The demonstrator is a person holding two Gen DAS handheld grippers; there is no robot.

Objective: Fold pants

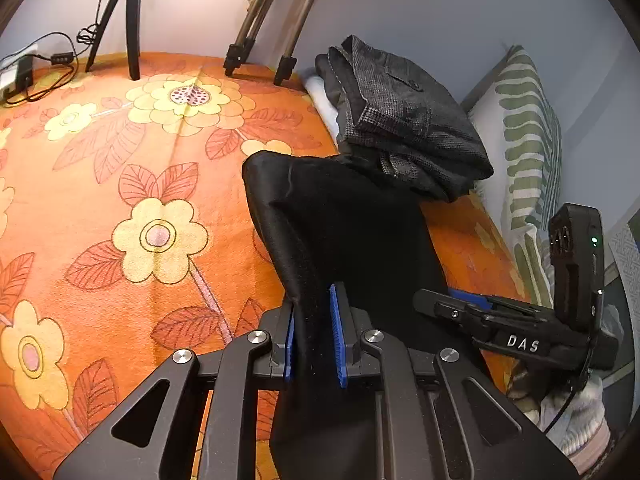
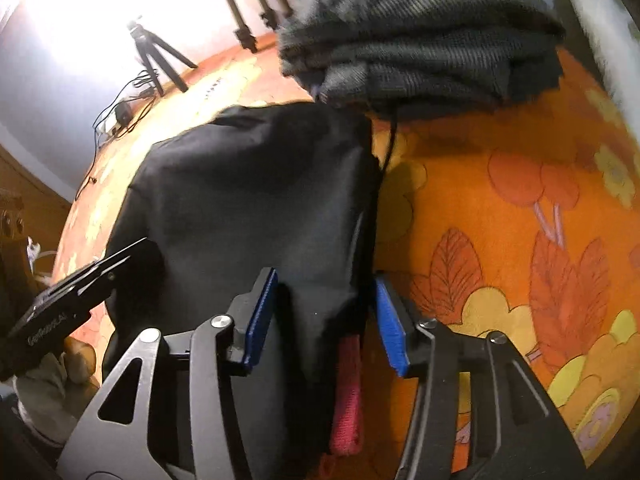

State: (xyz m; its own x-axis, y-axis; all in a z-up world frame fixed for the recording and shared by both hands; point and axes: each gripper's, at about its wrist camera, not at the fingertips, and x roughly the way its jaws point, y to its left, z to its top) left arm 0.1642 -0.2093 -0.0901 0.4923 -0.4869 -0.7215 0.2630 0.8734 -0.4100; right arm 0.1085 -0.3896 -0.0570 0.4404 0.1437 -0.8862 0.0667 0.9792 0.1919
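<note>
Left gripper (image 1: 314,334) is clamped tight on the black pants (image 1: 344,216): its blue fingers (image 1: 337,340) stand narrow with a ridge of the dark cloth pinched between them, and the fabric climbs away toward twelve o'clock in a raised fold. The pants lie on the bed, over an orange floral bedspread (image 1: 132,184).

In the right wrist view, the right gripper (image 2: 326,312) stands about half open, blue fingers (image 2: 390,320) apart on either side of the pants' edge (image 2: 256,184). The cloth sits between them, yet the pad at three o'clock shows clear of it; the pad at nine o'clock is close against the fabric, and I cannot tell whether it touches. Nothing is squeezed here. A strip of pink-red fabric (image 2: 347,396) shows below the black cloth at six o'clock, between the fingers.

At one o'clock from the pants in the left view sits a stack of folded grey trousers (image 1: 404,120), its near edge touching the black cloth. A green-and-white striped pillow (image 1: 528,136) leans at three o'clock by the wall. Tripod legs (image 1: 128,24) stand on the bedspread at eleven o'clock, with a black cable (image 1: 48,60) beside them at ten. The right gripper's body shows in the left view at four o'clock, low beside the pants.
</note>
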